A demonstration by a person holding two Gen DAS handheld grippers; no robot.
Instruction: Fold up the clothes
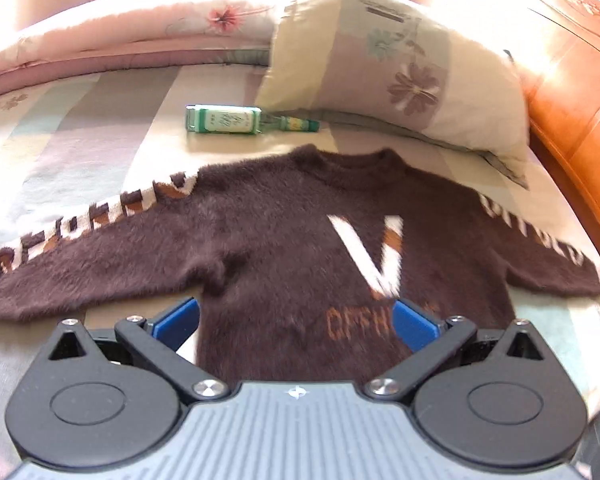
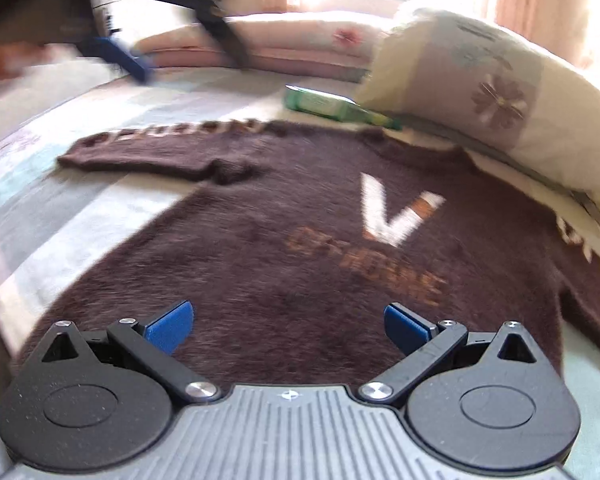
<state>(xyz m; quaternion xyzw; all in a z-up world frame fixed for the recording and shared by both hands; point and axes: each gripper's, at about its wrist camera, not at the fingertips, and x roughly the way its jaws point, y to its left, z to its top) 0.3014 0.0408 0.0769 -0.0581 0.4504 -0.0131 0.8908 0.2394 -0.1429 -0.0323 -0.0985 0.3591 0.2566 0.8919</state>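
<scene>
The brown sweater [image 1: 284, 240] lies face up and spread flat on the striped bedsheet [image 1: 100, 120], both sleeves out to the sides, neck toward the pillow [image 1: 400, 60]. Going left to right in the left wrist view: the one sleeve [image 1: 80, 264] with its white lettered stripe runs to the frame edge; the body with a white V sits in the middle; the other sleeve [image 1: 548, 256] reaches toward the orange wooden bedframe [image 1: 572, 92]. A green bottle [image 1: 228, 120] lies on the sheet just beyond the collar, beside the pillow. The left gripper [image 1: 296, 320] is spread wide over the lower hem, holding nothing. Judgement: no fold is visible anywhere, so the task stands at its start; sleeves and body are all yet to be folded. The right wrist view is motion-blurred. The right gripper [image 2: 288, 324] is also wide apart and empty, over the lower body of the sweater. This view shows, top left, a dark blurred shape with a blue tip [image 2: 116, 58] above the bed, probably the other gripper, though blur forbids certainty. It also shows the orange lettering under the V more fully, which the left view partly hides behind its finger. Only the left view shows the bedframe and both sleeve ends.
</scene>
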